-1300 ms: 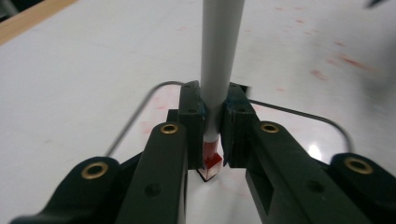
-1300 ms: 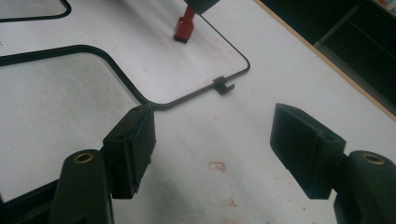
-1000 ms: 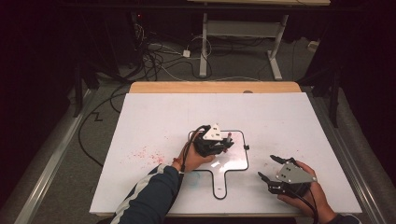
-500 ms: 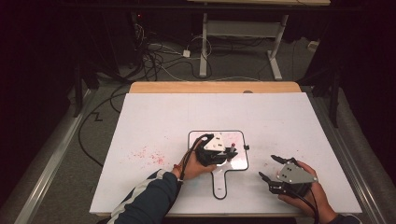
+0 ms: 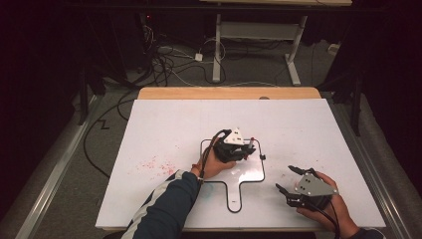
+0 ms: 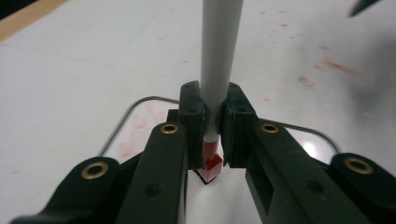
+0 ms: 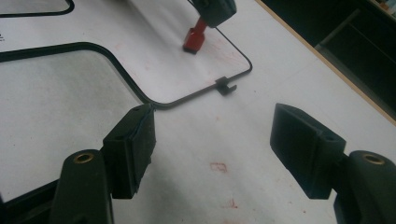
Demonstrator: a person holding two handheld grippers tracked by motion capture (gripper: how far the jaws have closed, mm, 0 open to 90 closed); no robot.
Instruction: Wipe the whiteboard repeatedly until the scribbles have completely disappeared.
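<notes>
A small paddle-shaped whiteboard (image 5: 249, 175) with a black rim lies flat on the white table top. My left gripper (image 5: 250, 147) hovers over its far part, shut on a white marker (image 6: 219, 56). The marker's red tip (image 6: 210, 165) points down at the board. In the right gripper view that red tip (image 7: 194, 38) stands on the board (image 7: 56, 93) near its rim. My right gripper (image 5: 284, 179) rests to the right of the board's handle, by the table's front edge. Its jaws stand open (image 7: 212, 140) with nothing between them.
Faint red smears (image 5: 157, 164) mark the white table top (image 5: 164, 124) to the left of the board. A wooden strip (image 5: 229, 93) runs along the far edge. Beyond it, cables (image 5: 169, 59) and a desk frame (image 5: 219, 45) stand on the floor.
My left gripper has slid the marker a short way to the right over the small board. The right gripper has kept still.
</notes>
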